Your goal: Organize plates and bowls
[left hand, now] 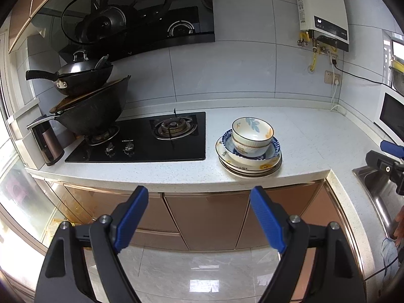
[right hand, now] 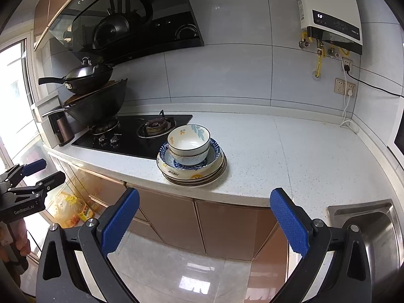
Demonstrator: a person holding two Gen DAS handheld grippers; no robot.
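Observation:
A stack of dishes stands on the white speckled counter [left hand: 303, 136] near its front edge. On top are nested white bowls with blue and yellow leaves [left hand: 252, 132] [right hand: 188, 141]. They sit in a blue-rimmed dish [left hand: 274, 149] [right hand: 214, 151] on several cream plates [left hand: 250, 169] [right hand: 197, 176]. My left gripper [left hand: 199, 197] is open and empty, held in front of the cabinets, short of the counter. My right gripper [right hand: 204, 199] is open and empty, also short of the counter edge below the stack. Each gripper shows in the other's view: the right one [left hand: 383, 156] and the left one [right hand: 38, 174].
A black gas hob [left hand: 141, 139] lies left of the stack, with stacked woks [left hand: 93, 103] on its left burner and a kettle [left hand: 46, 139] beside it. A steel sink [right hand: 373, 232] is at the right. A water heater [right hand: 330, 12] hangs on the tiled wall.

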